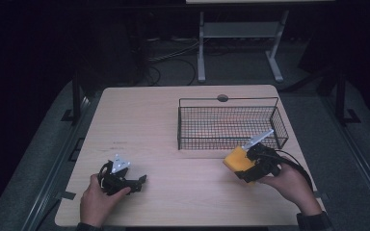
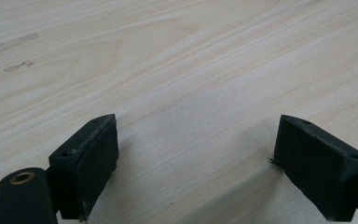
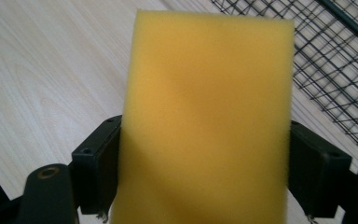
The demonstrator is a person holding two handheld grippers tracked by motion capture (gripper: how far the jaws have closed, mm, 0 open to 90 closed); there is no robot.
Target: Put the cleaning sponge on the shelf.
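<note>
A yellow sponge is clamped in my right gripper, just off the front edge of the black wire basket. In the right gripper view the sponge stands broad between both black pads, with the basket at the upper right. My left gripper rests low over the table at the front left. Its jaws stand wide apart in the left gripper view, my left gripper holding nothing over bare wood.
The light wooden table has free room in the middle and on its left half. A white table frame stands on the dark floor beyond the far edge. Faint marks streak the wood ahead of the left gripper.
</note>
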